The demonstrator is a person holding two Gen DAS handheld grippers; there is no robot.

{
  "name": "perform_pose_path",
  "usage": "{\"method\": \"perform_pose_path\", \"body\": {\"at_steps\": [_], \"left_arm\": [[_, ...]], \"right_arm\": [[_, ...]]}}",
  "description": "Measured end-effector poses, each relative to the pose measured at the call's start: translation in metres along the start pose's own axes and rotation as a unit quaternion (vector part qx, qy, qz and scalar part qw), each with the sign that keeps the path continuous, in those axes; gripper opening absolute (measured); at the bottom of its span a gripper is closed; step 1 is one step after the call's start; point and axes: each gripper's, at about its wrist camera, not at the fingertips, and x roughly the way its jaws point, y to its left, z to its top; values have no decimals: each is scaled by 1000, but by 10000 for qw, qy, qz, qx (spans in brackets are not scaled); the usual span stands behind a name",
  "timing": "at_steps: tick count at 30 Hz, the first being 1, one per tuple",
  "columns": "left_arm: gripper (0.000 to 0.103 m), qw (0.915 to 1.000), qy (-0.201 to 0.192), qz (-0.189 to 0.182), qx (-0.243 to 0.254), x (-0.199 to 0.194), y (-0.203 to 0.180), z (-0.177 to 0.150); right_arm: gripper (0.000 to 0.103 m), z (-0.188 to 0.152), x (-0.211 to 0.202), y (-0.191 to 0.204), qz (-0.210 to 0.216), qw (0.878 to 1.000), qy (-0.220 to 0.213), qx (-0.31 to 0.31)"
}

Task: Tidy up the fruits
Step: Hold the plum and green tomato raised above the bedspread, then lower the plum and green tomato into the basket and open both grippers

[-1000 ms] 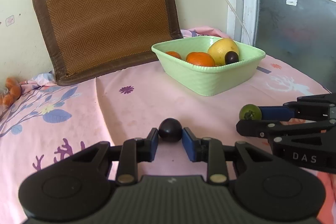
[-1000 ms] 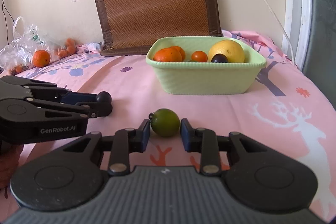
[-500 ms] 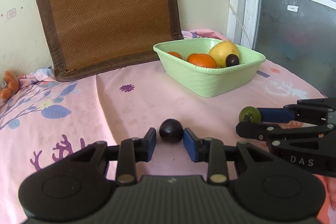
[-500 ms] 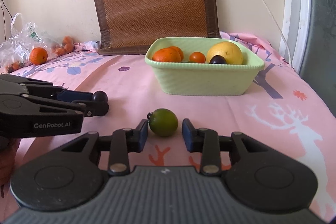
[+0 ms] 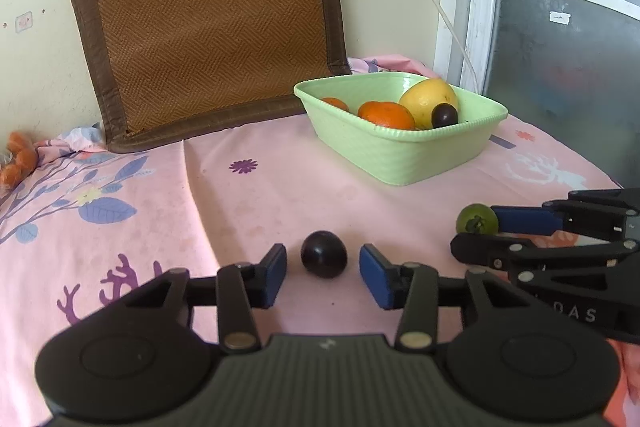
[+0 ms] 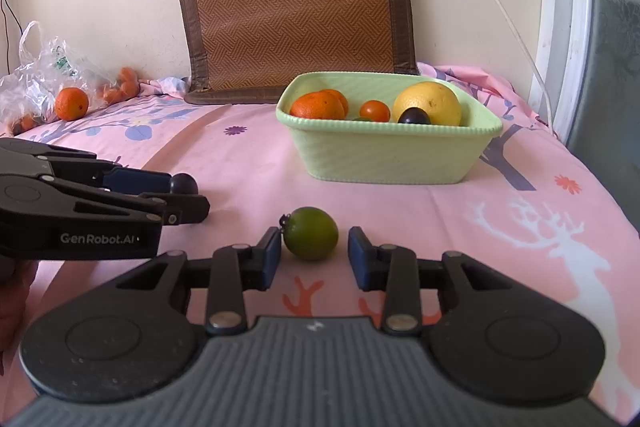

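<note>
A dark plum (image 5: 323, 253) lies on the pink cloth between the fingers of my left gripper (image 5: 322, 269), which is open with a gap on each side of it. A green lime (image 6: 311, 233) lies between the fingers of my right gripper (image 6: 313, 254), also open; the left pad is near it. A green basket (image 6: 384, 157) further back holds oranges, a small tomato, a yellow grapefruit and a dark plum. It also shows in the left wrist view (image 5: 404, 157). Each gripper shows in the other's view, the right one (image 5: 480, 231) and the left one (image 6: 188, 193).
A brown woven mat (image 6: 296, 11) leans on the wall behind the basket. A plastic bag with oranges (image 6: 48, 87) lies at the far left. A white cable (image 6: 504, 11) hangs down the wall by a door frame at the right.
Both grippers have opened: the left let go of the dark plum and the right let go of the lime. Both fruits now rest on the cloth.
</note>
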Motion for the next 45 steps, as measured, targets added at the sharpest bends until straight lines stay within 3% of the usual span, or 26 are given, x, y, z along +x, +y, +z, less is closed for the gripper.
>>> {"method": "perform_pose_path", "body": {"at_steps": [25,28,30,32,36,41,45], "left_arm": [[46,9999,-19,-70,-144,0,3,1],[42,9999,-36,-37,-155,-1,3,0],[32,9998,-53,-30,-188,-1,4,0],[25,9998,-64,-70,-179,-1,4,0],[25,9997,-39,-163,-175,-1,5,3],[25,9986,-223,-476,-95,-1,3,37],[25,9968,-375,-704,14,13,-5,82]], "right_arm": [[41,0,-2,1,-28,10000,-64,-47],[41,0,-5,3,-19,9999,-128,-92],[40,0,-5,5,14,9998,-129,-122],[33,0,-2,6,-22,9999,-51,-141],[32,1,-8,0,83,9997,-236,59],[32,24,-14,-14,-38,9958,-882,229],[32,52,4,-29,-140,9934,-1102,296]]}}
